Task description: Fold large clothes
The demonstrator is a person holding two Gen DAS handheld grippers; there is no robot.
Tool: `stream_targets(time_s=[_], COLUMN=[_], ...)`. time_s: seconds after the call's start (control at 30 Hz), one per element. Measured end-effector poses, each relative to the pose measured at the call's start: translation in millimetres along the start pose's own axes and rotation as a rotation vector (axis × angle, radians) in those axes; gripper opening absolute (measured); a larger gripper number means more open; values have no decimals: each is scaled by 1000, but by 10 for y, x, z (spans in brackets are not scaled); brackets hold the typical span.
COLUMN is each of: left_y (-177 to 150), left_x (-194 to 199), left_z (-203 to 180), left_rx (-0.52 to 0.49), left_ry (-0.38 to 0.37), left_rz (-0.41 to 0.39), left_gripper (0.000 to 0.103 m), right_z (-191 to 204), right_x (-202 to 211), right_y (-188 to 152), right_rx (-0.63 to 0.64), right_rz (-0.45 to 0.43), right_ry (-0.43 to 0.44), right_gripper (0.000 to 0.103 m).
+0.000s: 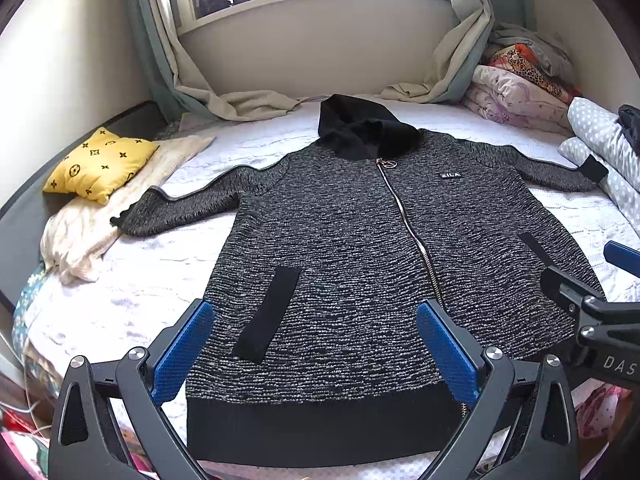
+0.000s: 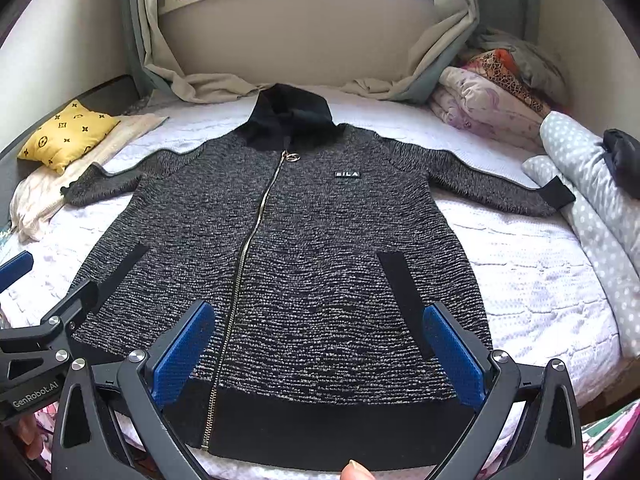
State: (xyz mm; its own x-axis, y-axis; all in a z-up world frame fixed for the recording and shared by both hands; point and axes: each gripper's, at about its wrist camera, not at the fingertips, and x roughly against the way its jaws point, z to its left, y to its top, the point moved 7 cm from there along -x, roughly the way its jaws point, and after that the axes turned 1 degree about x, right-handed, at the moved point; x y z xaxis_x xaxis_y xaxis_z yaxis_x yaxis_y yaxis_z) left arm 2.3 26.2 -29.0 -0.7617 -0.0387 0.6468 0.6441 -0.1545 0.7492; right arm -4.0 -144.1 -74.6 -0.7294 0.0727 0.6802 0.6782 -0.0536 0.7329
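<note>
Your left tool (image 1: 314,354) hangs with its jaws spread wide and nothing between them, just above the black hem band of the hooded jacket (image 1: 360,240). Your right tool (image 2: 320,354) is likewise wide and empty, beside the left one over the same hem. The jacket lies flat and zipped on the bed (image 2: 540,280), face up. Its long axis runs straight away from you, from the hem nearest the tools to the hood (image 1: 352,124) towards the window. From the jacket's body, the left sleeve (image 1: 180,208) stretches out on your left tool's side and the right sleeve (image 2: 500,188) on your right tool's side, so each tool is nearer its own sleeve.

The left cuff rests near the yellow cushion (image 1: 100,164) and the cream cloth under it; the right cuff touches the dotted bedding (image 2: 580,168), which I judge could snag a sleeve fold.
</note>
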Motion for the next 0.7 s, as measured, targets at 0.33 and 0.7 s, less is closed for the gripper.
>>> stream_targets(time_s=[0.33,0.7], left_y=[-1,-47], left_x=[-10,2], left_z=[38,113], left_rx=[5,21], left_ry=[2,14], left_rz=[-4,2], left_gripper=[103,103], right_z=[-17,79], right_x=[-24,-29], right_y=[-28,-80], right_rx=[-5,24], right_rz=[4,12], right_ry=[-4,4], right_gripper=[103,103])
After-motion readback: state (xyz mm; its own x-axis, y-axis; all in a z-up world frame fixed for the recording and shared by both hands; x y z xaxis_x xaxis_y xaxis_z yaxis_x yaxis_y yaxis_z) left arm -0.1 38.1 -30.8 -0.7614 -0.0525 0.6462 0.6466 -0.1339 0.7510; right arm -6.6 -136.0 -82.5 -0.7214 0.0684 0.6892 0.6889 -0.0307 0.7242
